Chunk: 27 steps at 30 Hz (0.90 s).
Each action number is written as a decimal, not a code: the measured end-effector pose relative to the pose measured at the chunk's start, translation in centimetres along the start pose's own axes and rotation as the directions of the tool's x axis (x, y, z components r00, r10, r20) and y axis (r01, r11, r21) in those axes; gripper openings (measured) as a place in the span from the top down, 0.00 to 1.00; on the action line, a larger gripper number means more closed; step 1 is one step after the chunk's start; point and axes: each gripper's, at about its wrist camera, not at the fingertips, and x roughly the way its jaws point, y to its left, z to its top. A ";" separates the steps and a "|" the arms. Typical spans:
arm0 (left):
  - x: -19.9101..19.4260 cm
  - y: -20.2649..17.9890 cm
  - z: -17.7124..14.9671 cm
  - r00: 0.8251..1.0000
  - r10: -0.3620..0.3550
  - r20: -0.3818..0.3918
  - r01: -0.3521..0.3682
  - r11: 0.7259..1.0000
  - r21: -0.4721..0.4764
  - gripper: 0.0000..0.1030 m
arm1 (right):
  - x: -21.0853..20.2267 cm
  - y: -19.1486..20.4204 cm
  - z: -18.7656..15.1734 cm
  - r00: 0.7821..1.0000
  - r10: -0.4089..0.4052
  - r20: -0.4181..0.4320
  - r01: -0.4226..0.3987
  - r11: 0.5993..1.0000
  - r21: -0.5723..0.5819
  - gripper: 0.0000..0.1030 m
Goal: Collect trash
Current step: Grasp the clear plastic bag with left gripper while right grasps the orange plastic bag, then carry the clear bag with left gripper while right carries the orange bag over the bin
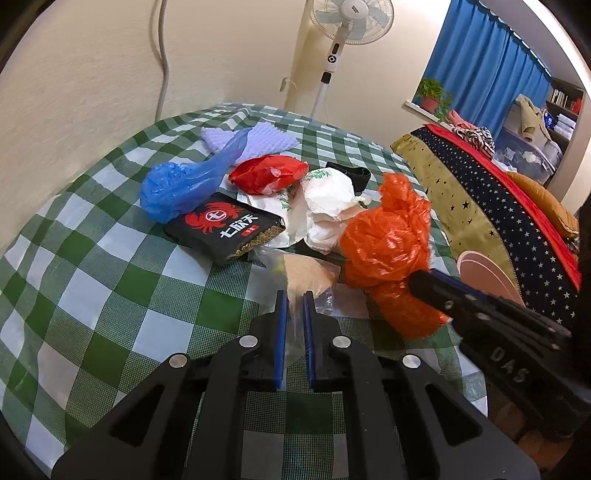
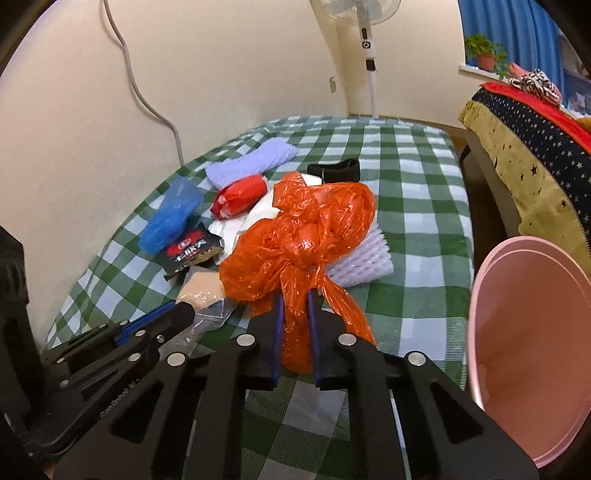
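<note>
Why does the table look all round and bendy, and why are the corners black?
Fisheye lens: in the left wrist view the checked tablecloth bulges like a dome; in the right wrist view the pink bin stretches huge at the edge. Both views have dark corners; the orange bag shows shiny glare.

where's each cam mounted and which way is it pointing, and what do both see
Left wrist: sits on the left gripper, looking forward and down over the checked table; its own fingers pinch a clear bag, and the right gripper enters from the right.
Right wrist: sits on the right gripper, looking forward and down; its fingers clamp the orange bag, with the left gripper at lower left and a pink bin at right.
Shared: orange bag, clear bag, black crab packet, blue bag, fan.
</note>
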 end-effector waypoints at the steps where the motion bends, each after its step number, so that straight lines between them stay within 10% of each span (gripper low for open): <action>1: -0.1 -0.1 0.0 1.000 0.001 0.003 -0.001 1.000 0.004 0.92 | -0.3 0.0 0.1 1.000 -0.002 0.006 0.002 1.000 -0.002 0.89; 27: -5.2 -2.4 -0.4 0.994 -0.023 0.106 0.013 0.996 0.092 0.93 | -9.0 -2.0 -1.2 0.985 -0.075 0.153 0.072 0.997 0.031 0.89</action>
